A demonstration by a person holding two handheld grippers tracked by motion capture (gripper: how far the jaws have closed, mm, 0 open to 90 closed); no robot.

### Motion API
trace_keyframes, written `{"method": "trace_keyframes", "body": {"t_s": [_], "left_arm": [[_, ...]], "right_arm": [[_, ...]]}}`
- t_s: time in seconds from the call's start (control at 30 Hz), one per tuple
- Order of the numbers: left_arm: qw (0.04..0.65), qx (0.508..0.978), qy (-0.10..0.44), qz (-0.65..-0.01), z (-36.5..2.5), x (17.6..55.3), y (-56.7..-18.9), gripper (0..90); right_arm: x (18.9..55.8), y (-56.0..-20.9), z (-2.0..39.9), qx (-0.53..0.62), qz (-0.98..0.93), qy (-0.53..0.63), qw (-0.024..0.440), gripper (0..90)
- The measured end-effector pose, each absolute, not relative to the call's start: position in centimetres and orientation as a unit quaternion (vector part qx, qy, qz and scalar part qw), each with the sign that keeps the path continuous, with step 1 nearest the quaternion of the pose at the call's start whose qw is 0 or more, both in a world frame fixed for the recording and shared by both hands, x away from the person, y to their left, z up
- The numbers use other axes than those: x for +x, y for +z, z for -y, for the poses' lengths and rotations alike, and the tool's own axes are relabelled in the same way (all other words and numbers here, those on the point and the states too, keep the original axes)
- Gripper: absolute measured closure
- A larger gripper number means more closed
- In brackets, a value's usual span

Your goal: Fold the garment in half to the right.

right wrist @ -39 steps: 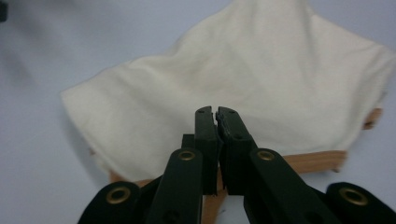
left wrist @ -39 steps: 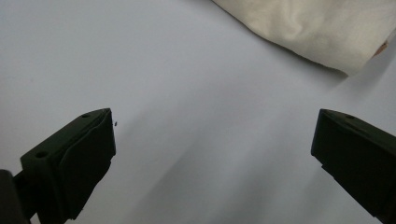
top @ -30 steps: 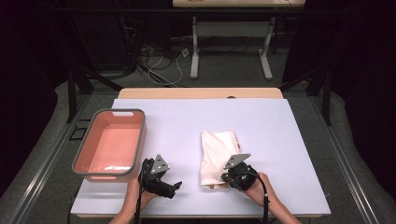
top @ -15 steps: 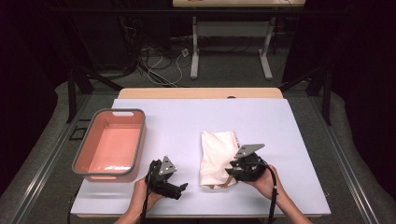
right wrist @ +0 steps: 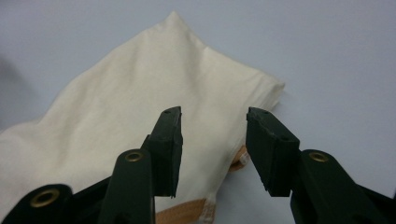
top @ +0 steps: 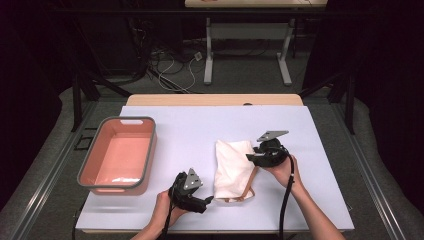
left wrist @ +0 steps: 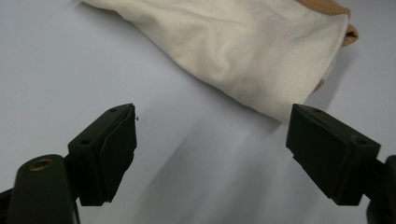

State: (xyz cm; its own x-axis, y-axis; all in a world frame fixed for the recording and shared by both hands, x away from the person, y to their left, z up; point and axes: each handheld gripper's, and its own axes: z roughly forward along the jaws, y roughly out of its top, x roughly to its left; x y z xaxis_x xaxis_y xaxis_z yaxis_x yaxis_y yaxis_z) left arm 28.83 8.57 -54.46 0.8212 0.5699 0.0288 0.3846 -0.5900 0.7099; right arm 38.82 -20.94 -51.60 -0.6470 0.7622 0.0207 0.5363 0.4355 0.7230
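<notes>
A cream cloth bag with tan straps lies flat on the white table. My left gripper sits at the bag's near left corner, open, jaws just closing a little over bare table. In the left gripper view the bag lies just ahead of the wide jaws. My right gripper is at the bag's right edge, open, jaws just opening. In the right gripper view its jaws hover over the bag without pinching it, and a strap shows below.
A pink tub with a grey rim stands at the table's left. The table's front edge runs just behind both hands. White surface lies free behind and to the right of the bag.
The right gripper opened and slid from the bag's near right corner farther up its right edge. The left gripper moved right, toward the bag's near left corner.
</notes>
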Motion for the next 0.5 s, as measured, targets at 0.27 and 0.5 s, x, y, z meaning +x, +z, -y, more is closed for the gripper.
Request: {"method": "trace_keyframes", "body": {"t_s": [0.27, 0.5], "left_arm": [[0.372, 0.889, 0.120, -0.241, -7.4, 28.5, -54.2, 33.5], [0.362, 0.897, 0.115, -0.227, -6.1, 28.6, -54.3, 40.6]], "right_arm": [[41.6, -52.2, 20.8, 0.409, -0.822, 0.361, 0.164, 57.2], [44.7, -53.6, 20.2, 0.436, -0.809, 0.362, 0.155, 54.9]]}}
